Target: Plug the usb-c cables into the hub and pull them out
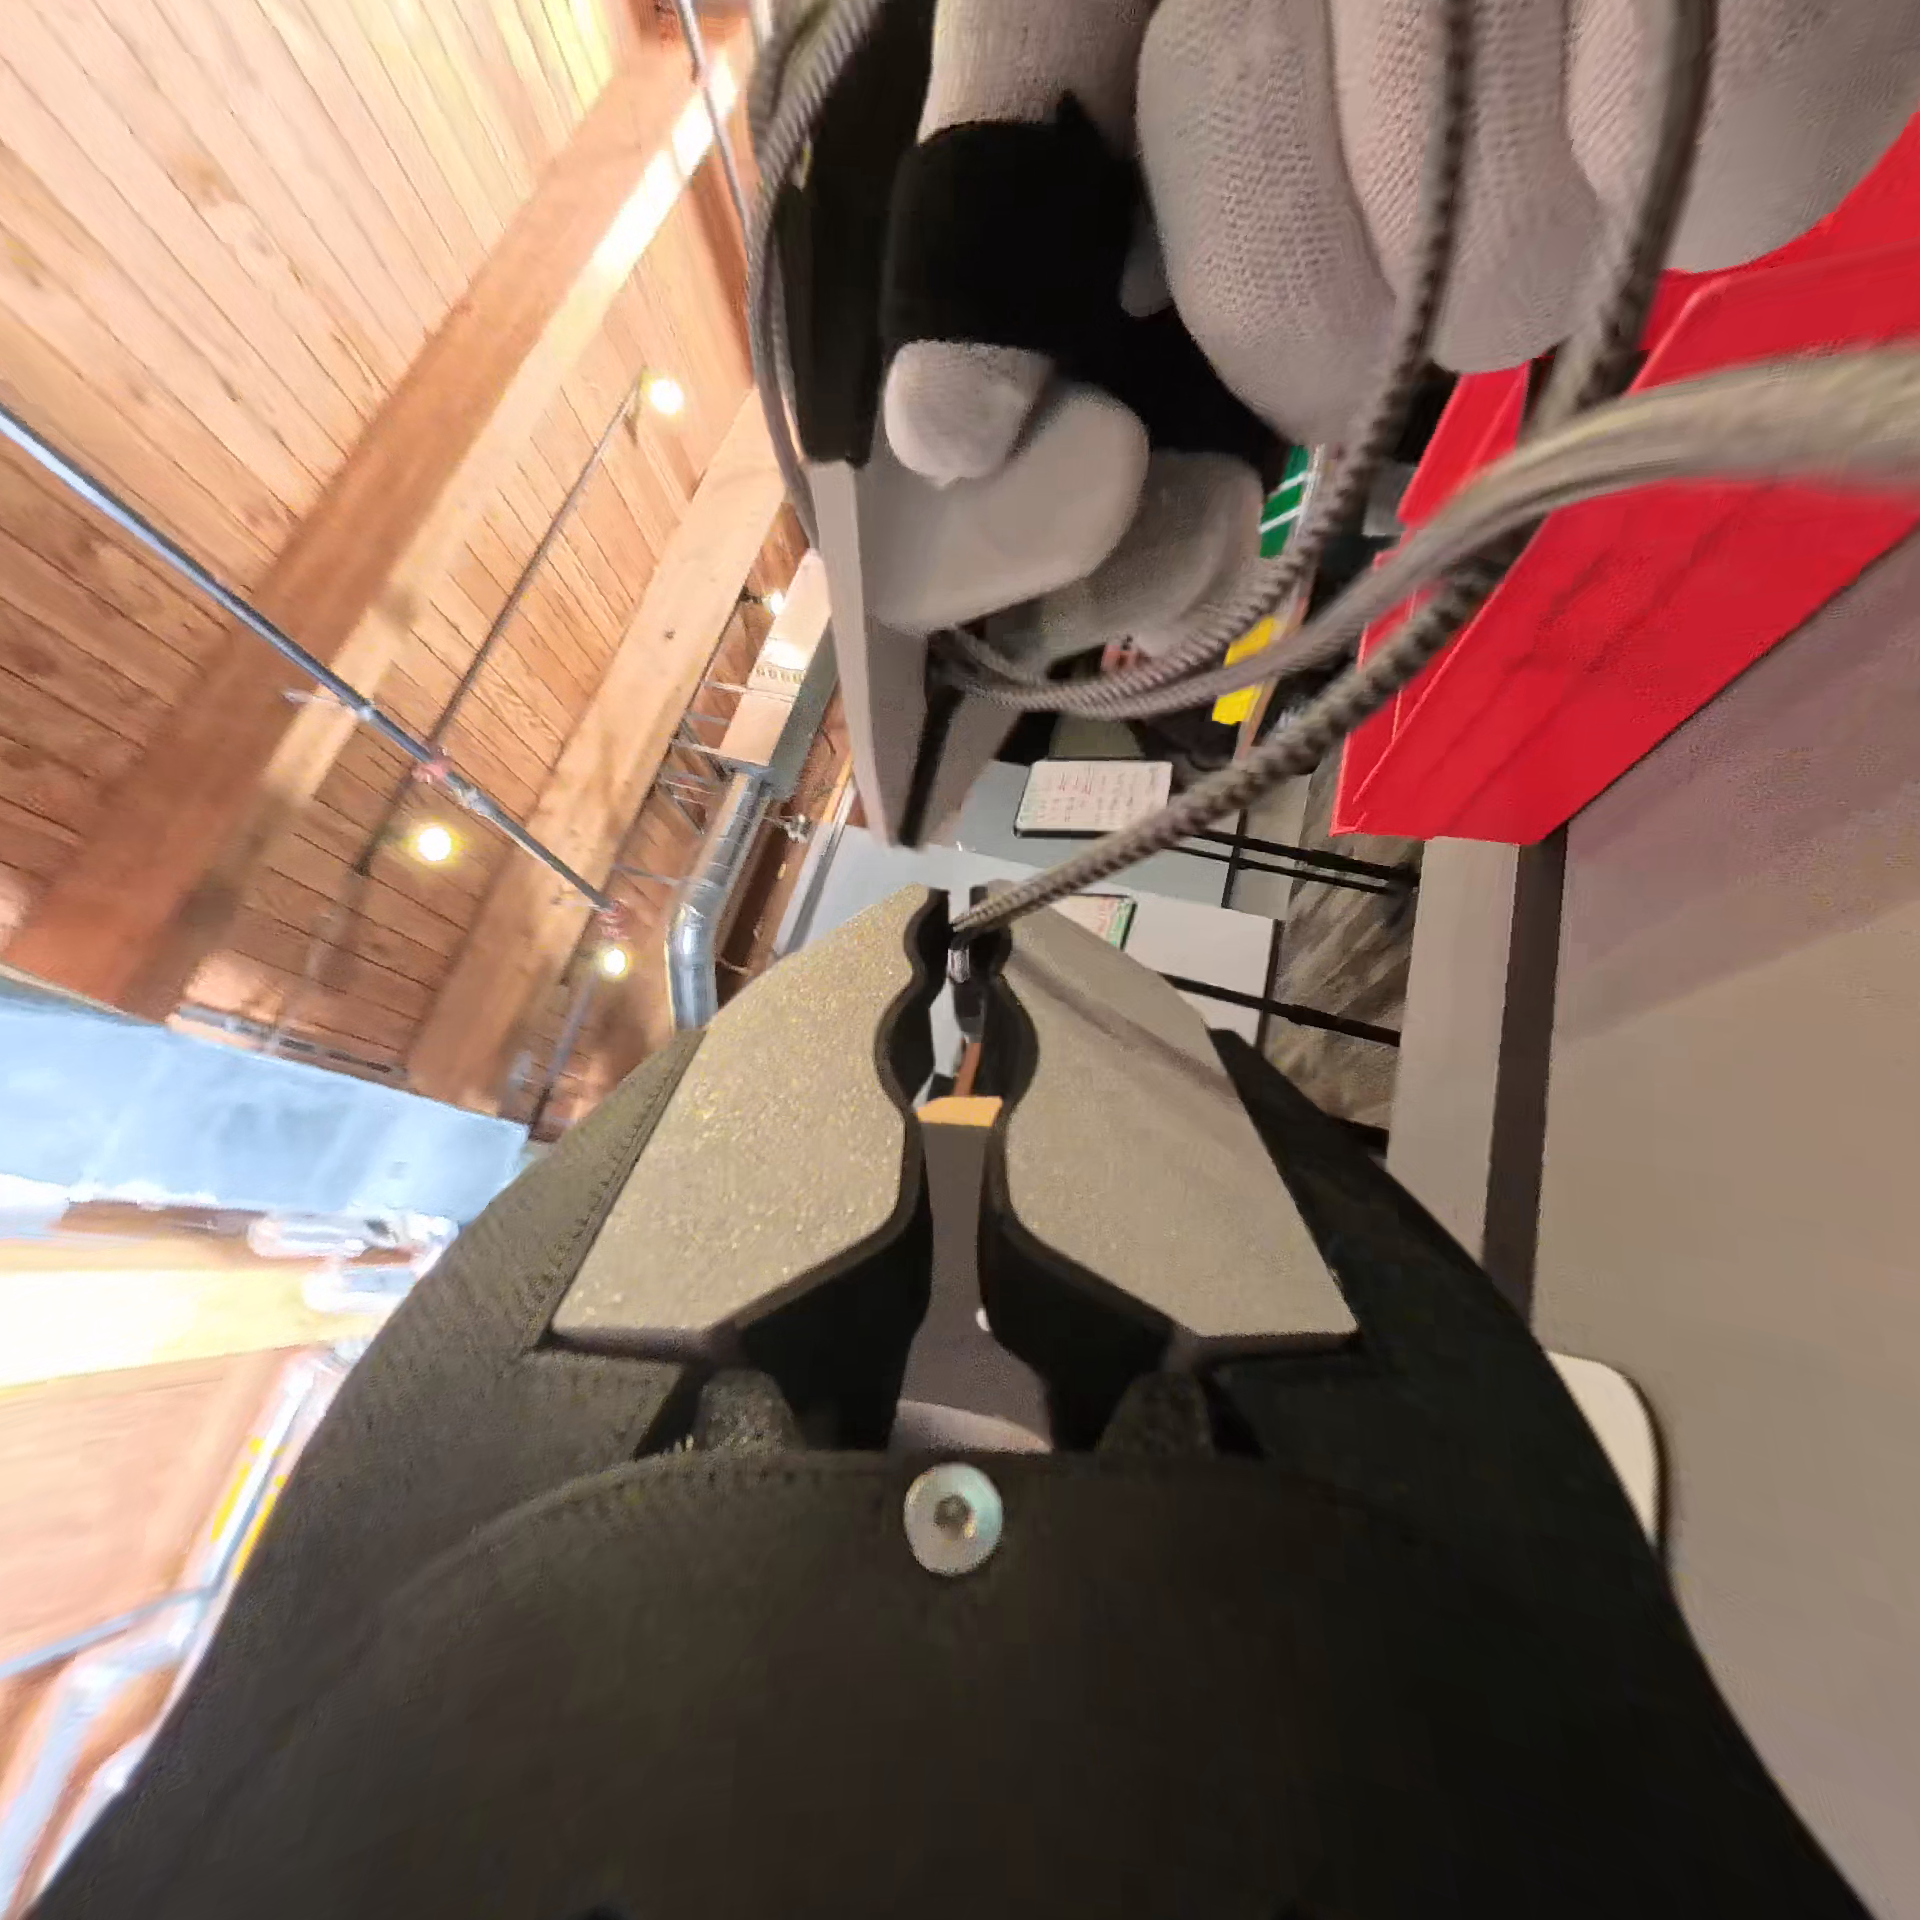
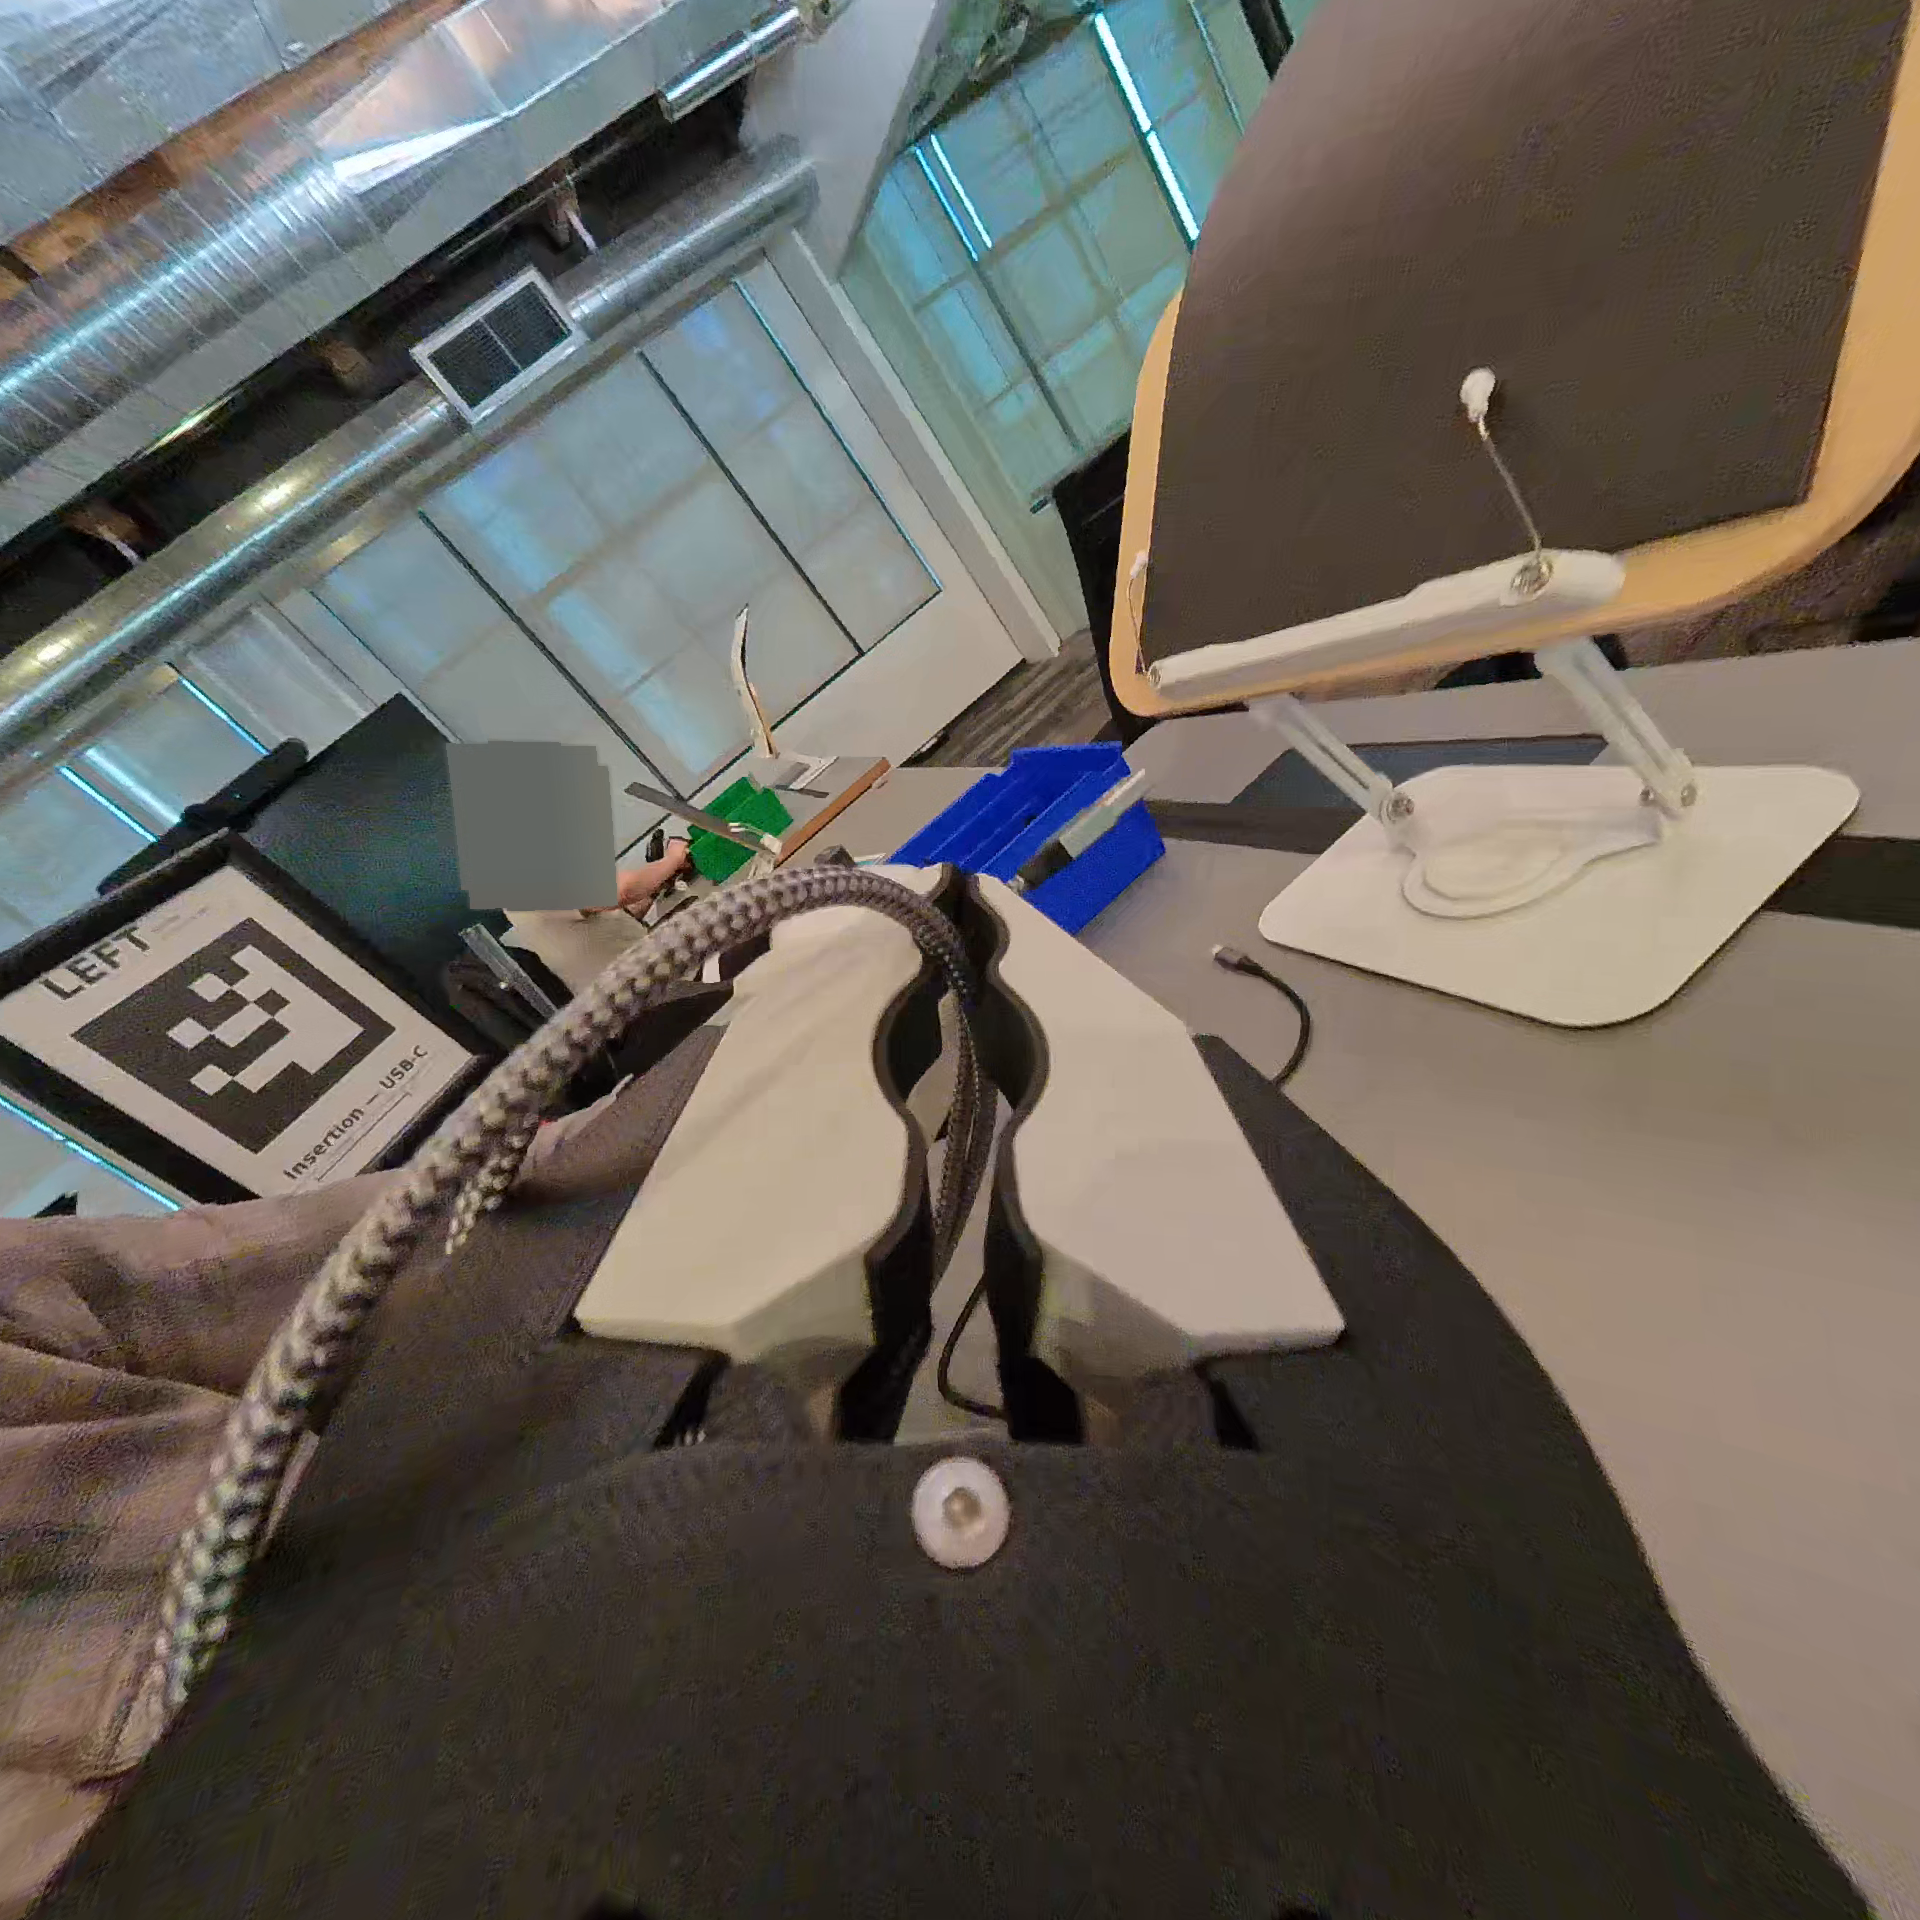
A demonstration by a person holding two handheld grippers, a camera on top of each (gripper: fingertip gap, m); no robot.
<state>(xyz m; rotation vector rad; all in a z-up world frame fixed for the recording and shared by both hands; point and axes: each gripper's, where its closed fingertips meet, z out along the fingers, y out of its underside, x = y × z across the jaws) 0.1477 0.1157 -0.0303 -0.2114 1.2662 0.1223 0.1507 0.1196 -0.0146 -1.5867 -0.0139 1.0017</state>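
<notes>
While the braided cable (image 1: 1101,847) trails toward one o'clock, its plug is pinched by the left gripper (image 1: 971,961); another braided cable (image 2: 961,1049) is clamped in the right gripper (image 2: 966,935).

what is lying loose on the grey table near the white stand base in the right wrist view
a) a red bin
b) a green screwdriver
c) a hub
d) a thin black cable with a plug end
d: a thin black cable lies curled on the grey table, its plug end pointing toward the white stand base.

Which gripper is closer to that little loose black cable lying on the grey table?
Right. The right gripper hangs just above the black cable. The left gripper faces away, pinching a braided cable.
</notes>
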